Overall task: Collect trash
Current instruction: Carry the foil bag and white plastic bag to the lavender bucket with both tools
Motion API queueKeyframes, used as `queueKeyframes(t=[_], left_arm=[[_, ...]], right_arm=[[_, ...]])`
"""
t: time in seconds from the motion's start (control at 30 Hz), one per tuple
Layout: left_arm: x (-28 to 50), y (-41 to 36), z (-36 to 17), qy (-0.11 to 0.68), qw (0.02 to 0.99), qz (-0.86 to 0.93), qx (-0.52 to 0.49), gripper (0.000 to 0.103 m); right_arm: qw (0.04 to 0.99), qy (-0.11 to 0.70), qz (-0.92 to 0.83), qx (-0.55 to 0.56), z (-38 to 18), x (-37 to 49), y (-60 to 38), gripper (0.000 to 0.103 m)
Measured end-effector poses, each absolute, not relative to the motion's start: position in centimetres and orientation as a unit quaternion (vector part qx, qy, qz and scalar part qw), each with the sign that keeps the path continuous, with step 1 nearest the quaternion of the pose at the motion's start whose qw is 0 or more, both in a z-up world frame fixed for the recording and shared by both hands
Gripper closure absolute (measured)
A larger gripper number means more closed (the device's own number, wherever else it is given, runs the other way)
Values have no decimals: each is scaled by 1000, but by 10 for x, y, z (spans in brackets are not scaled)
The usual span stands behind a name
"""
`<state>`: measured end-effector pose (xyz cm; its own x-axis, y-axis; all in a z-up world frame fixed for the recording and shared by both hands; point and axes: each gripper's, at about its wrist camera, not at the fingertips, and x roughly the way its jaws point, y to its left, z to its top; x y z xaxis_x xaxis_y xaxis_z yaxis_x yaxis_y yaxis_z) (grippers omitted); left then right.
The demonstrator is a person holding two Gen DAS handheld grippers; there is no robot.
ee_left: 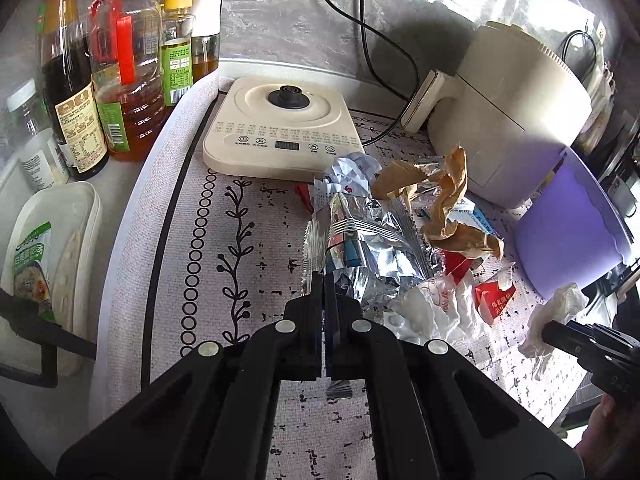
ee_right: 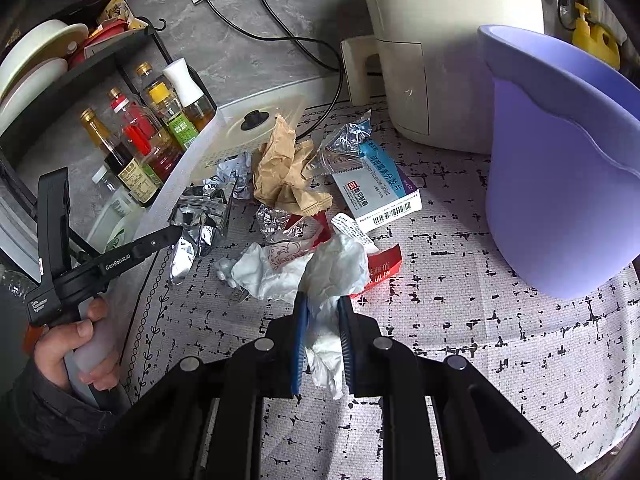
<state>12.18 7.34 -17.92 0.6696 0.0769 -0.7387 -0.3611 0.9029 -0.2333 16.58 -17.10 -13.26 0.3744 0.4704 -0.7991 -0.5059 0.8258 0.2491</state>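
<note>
At the bench's left edge we see a row of oil and sauce bottles (ee_left: 120, 80), standing off the patterned mat (ee_left: 248, 240). Just right of them, at the mat's back edge, sits a cream cooker base (ee_left: 280, 128).

Our left gripper (ee_left: 323, 280) is closed all the way, its pads pinching the near edge of a crumpled foil wrapper (ee_left: 372, 248) that lies mid-mat at the left end of the trash pile. In the right wrist view the left gripper (ee_right: 178, 234) shows from the side, its tip buried in that same foil (ee_right: 200, 224), with a hand (ee_right: 76, 352) around its pale handle.

The rest of the trash lies on the mat between the foil and the bin: crumpled brown paper (ee_right: 280, 168) behind, a white bag with red print (ee_right: 272, 268) in front, red scraps (ee_right: 384, 264) beside it, and a blue-and-white medicine box (ee_right: 380, 188) nearer the bin.

Our right gripper (ee_right: 323, 304) is nearly closed on a wad of white tissue (ee_right: 332, 272), which bulges above the blue pads and hangs below them, clear of the mat. From the left wrist camera we see the tissue (ee_left: 556, 312) held at the mat's right side, just in front of the bin.

A purple bin (ee_right: 560, 184) stands upright at the mat's right edge, with a cream appliance (ee_right: 440, 40) behind it.
</note>
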Motion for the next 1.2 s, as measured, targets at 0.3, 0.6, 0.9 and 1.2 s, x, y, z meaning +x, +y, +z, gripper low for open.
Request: queueKeyframes(t=[0.3, 0.6, 0.9, 1.2], left_arm=[[82, 60, -128, 350, 914, 112, -170, 101], [48, 56, -78, 308, 933, 107, -153, 101], [36, 44, -46, 275, 946, 89, -146, 101], [59, 26, -23, 250, 953, 99, -141, 101]], right_arm=[[853, 436, 287, -15, -89, 141, -173, 87], [875, 400, 273, 2, -48, 116, -182, 87], [893, 362, 267, -5, -6, 103, -194, 87], [900, 337, 276, -2, 21, 136, -218, 86]])
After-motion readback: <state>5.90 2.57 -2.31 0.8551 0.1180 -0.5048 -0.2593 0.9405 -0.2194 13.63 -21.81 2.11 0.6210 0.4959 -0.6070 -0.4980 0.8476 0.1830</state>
